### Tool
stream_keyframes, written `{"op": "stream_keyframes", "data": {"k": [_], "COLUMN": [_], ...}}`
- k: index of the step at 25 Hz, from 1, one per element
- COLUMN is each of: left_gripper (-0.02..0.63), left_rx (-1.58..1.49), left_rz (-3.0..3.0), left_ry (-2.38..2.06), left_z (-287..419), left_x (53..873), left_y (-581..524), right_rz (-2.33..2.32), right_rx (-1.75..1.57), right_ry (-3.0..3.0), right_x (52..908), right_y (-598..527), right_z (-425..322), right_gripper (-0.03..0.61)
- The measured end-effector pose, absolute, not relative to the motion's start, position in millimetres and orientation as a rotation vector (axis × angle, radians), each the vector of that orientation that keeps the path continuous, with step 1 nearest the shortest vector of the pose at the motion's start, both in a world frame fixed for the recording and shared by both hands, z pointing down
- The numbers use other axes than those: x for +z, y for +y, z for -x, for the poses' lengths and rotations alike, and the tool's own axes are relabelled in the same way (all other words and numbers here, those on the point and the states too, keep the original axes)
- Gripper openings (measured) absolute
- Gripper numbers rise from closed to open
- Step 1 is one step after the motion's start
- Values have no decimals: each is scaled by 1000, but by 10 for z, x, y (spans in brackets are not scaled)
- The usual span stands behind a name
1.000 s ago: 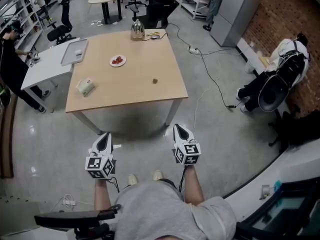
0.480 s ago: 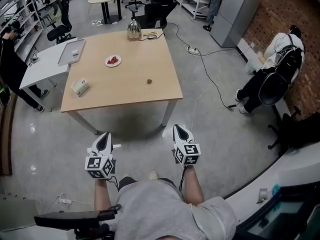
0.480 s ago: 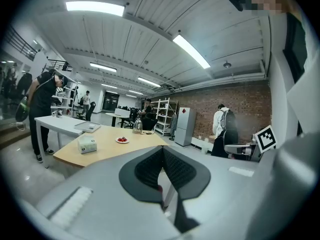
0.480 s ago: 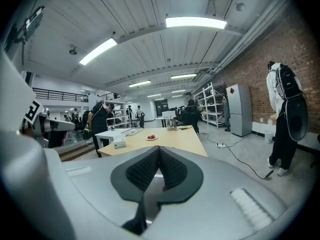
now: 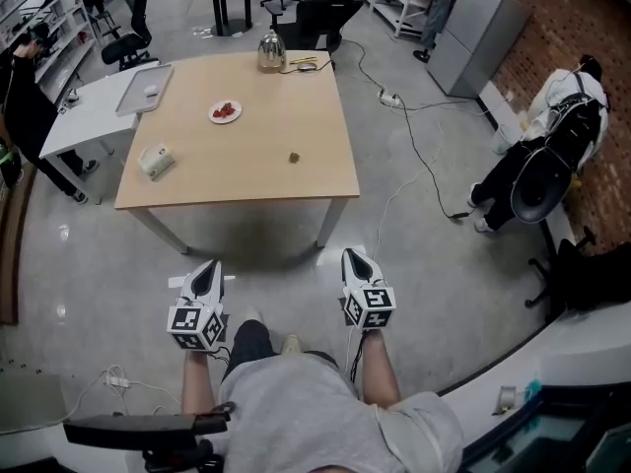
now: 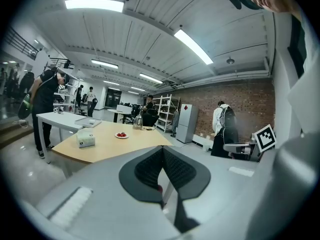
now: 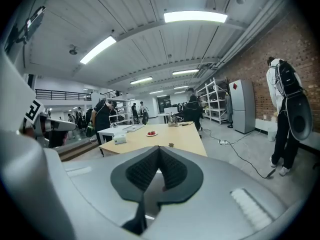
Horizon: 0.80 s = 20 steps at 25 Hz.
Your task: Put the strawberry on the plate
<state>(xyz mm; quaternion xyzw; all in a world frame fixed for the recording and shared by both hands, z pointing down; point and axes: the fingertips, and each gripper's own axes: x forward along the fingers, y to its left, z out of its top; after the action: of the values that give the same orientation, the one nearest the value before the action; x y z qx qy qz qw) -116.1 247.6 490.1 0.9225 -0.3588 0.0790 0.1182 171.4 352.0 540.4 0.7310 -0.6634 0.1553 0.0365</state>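
You stand on the grey floor (image 5: 414,235), short of the desk (image 5: 246,180). The left tongs (image 5: 208,268) and the right tongs (image 5: 353,258) are held out side by side, both aimed at it and well apart from its near edge. Both are clenched, with the ribbed pads meeting at the tips and nothing between them.

On the wooden desk, the nearest things are a small dark object (image 5: 294,157), lying alone right of centre and too small to identify, and a pale tissue box (image 5: 155,161) toward the left edge. Farther back and left of centre sits the white plate (image 5: 225,112), with red strawberries (image 5: 228,110) already resting on it, well apart from both tongs. At the far edge stands a kettle (image 5: 271,52).

A white side table (image 5: 84,126) adjoins the far left corner of the desk and carries a grey tray (image 5: 146,89). A person in dark clothes (image 5: 25,106) stands at its outer side. To the right, beside the brick wall, another person in white (image 5: 562,106) stands wearing a backpack.
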Motion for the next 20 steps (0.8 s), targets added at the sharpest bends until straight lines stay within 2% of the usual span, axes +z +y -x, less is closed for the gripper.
{"op": "stream_keyframes", "data": {"k": [20], "left_gripper": [20], "left_rx": [277], "left_rz": [-2689], "left_ry": [-986], "left_z": [702], "left_x": [5016], "left_y": [1027], "right_rz": [-2206], "right_rx": [507], "right_ry": [-2022], "right_x": [5520], "right_y": [2032], "right_z": [-1951], "right_gripper": [6]}}
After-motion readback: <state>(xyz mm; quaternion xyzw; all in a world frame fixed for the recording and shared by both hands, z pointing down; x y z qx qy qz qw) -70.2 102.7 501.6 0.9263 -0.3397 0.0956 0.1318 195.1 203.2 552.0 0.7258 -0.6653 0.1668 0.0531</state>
